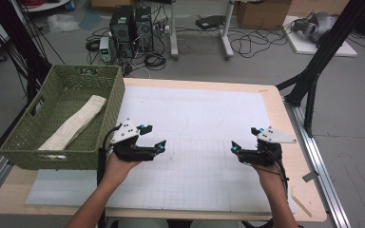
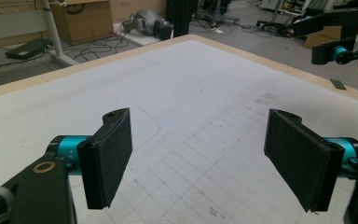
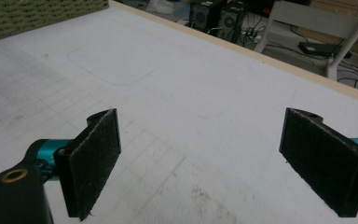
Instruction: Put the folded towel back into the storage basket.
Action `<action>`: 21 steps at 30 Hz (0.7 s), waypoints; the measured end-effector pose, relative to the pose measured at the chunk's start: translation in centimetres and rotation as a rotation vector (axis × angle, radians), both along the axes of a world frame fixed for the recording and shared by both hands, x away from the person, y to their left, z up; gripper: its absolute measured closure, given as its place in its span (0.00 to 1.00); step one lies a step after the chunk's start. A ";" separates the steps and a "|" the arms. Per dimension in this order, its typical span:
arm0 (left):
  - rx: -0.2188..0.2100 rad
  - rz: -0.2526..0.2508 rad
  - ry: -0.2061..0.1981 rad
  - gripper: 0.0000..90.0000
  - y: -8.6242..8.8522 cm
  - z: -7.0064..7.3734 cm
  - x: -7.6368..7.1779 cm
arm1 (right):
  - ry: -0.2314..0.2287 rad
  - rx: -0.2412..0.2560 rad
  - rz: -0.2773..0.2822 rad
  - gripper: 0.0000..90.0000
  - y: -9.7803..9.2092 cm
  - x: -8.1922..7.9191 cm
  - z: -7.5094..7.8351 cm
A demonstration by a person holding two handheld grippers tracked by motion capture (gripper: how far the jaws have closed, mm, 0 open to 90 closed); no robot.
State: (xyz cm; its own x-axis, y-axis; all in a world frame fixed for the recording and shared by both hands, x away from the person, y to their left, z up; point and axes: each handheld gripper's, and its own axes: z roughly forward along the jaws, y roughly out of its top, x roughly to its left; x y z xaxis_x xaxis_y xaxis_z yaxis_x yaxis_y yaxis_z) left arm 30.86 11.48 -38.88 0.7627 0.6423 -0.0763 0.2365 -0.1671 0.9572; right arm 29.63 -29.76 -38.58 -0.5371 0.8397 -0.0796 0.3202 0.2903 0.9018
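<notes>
A light wooden table (image 1: 292, 142) carries a large white mat (image 1: 195, 118) that covers most of its top; the mat is printed with a faint grid on the near part and a rounded outline farther back. A green woven basket (image 1: 102, 97) stands at the table's left edge, overlapping the mat's corner.
</notes>
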 end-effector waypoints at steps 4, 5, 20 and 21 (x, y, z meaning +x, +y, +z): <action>0.012 0.006 -0.008 0.26 0.1 -0.5 -0.2 | 0.009 0.006 -0.017 0.13 -0.8 -0.9 -1.1; 0.009 0.007 -0.011 0.26 0.1 -0.6 -0.3 | 0.011 0.005 -0.021 0.13 -0.8 -1.1 -1.2; 0.012 0.004 -0.021 0.26 0.6 -1.0 -0.7 | -0.002 -0.028 -0.007 0.13 -0.1 -1.9 -1.4; 0.010 0.005 -0.020 0.26 0.6 -1.0 -0.7 | 0.002 -0.027 -0.009 0.13 -0.1 -1.9 -1.4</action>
